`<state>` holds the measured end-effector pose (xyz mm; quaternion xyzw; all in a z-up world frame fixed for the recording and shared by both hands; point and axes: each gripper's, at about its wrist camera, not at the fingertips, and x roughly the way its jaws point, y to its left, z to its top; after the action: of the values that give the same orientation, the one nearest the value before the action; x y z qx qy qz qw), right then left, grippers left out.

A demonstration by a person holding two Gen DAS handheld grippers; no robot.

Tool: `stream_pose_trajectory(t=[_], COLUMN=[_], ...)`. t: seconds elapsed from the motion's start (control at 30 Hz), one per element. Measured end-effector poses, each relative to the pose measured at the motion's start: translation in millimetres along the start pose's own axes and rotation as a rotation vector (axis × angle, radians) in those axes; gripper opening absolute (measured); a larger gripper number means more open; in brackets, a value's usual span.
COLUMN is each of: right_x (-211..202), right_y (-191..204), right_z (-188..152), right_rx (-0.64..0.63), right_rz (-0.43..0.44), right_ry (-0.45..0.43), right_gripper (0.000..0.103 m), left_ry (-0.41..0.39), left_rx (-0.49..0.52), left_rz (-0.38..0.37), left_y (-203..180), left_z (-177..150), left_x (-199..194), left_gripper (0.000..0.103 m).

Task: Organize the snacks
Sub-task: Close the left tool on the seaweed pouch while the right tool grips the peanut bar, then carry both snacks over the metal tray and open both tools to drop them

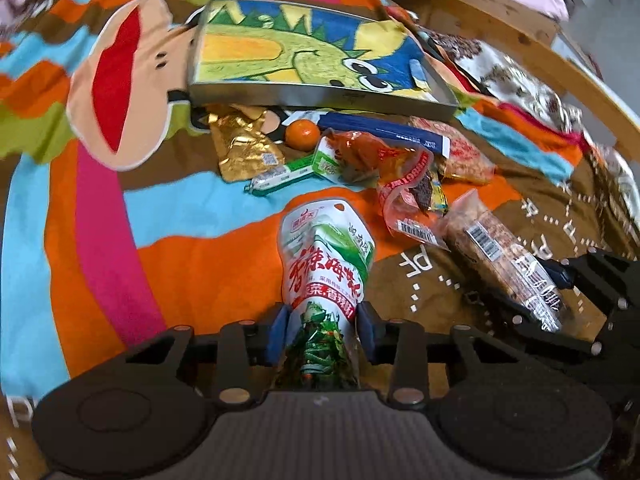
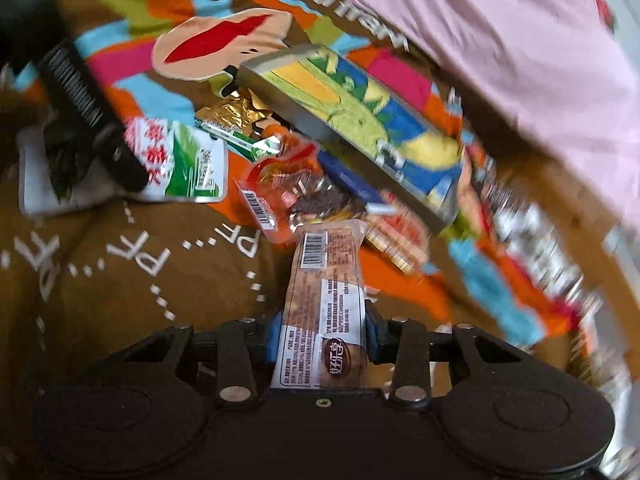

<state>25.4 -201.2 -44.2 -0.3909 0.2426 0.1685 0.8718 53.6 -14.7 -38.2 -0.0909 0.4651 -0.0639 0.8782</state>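
- Two packets are gripped at once: the left hand-held gripper (image 1: 322,330) has its blue pads pressed on the lower end of a green-and-white seaweed pouch (image 1: 326,256), and the right hand-held gripper (image 2: 323,334) is clamped on one end of a brown bar pack (image 2: 326,280).
- Each packet is pinched near one end, so most of its length sticks out ahead of the jaws; that probably makes it easier to aim into a container.
- Both packets sit low over the patterned bedspread (image 1: 100,240), on the near side of the loose snack pile.
- Left behind in the pile are a gold wrapper (image 1: 244,148), a small orange (image 1: 303,134), a green stick pack (image 1: 280,178), a red-orange packet (image 1: 404,184) and a dark blue pack (image 1: 384,132).
- Beyond the pile lies a shallow tin (image 1: 320,96) with a dinosaur drawing inside; it looks like the likely destination, since the snacks lie just before its front wall.
- Blur in the right wrist view hides finer detail there.
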Motion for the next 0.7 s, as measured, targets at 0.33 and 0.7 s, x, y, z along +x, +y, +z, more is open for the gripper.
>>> stream_pose_trajectory(t=[0.33, 0.7], right_x=[-4, 20], right_y=[-8, -62], right_z=[4, 50], right_rx=[-0.122, 0.030], right_rz=[-0.132, -0.100], right_ry=[-0.114, -0.225], right_gripper=[0.040, 0.040], left_ry=[-0.052, -0.176], left_rx=[-0.054, -0.096], left_rz=[-0.051, -0.078], left_y=[-1, 0], left_z=[2, 45], left_x=[-14, -19], left_gripper=[0.038, 0.038])
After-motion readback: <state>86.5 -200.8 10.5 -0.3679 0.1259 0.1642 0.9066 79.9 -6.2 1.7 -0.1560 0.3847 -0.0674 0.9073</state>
